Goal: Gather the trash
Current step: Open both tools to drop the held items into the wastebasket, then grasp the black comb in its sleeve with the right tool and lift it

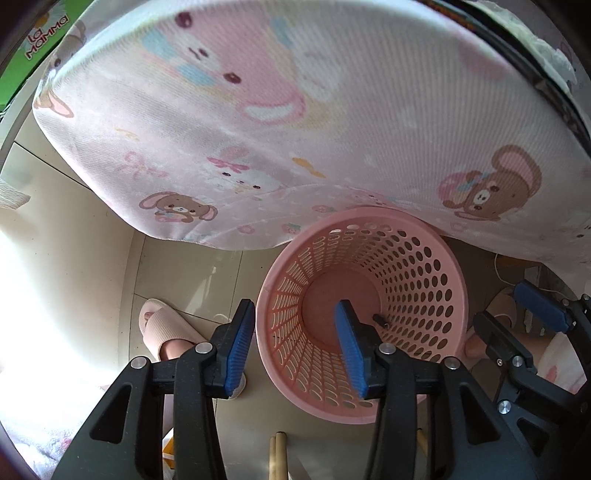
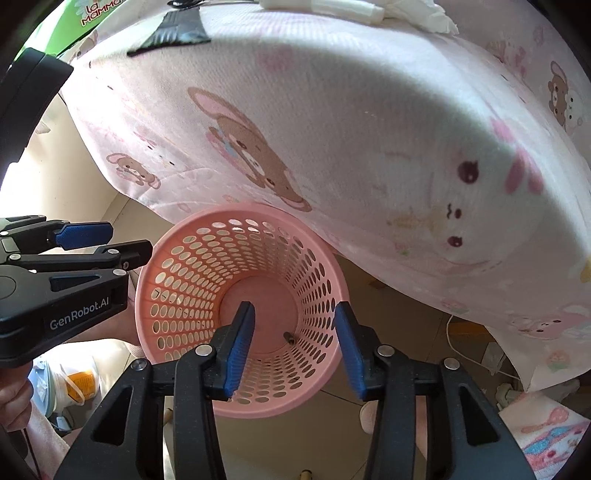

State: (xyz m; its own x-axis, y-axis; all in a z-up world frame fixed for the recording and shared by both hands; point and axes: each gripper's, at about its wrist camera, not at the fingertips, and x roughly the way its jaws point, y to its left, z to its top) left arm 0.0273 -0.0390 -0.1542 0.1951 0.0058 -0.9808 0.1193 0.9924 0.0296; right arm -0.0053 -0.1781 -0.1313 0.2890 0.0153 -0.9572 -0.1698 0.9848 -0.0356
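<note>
Both tools, left and right, hung parted and empty over the pink basket; tissue on the bed probably remained uncollected.

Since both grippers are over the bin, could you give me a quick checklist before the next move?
1. Left gripper empty, jaws apart: ok.
2. Right gripper empty, jaws apart: ok.
3. Pink basket upright on the floor beside the bed: ok.
4. Small dark item lies on the basket bottom: ok.
5. White crumpled tissue on the bed not yet collected: not ok.
6. Black strip on the bed is trash: cannot tell.
</note>
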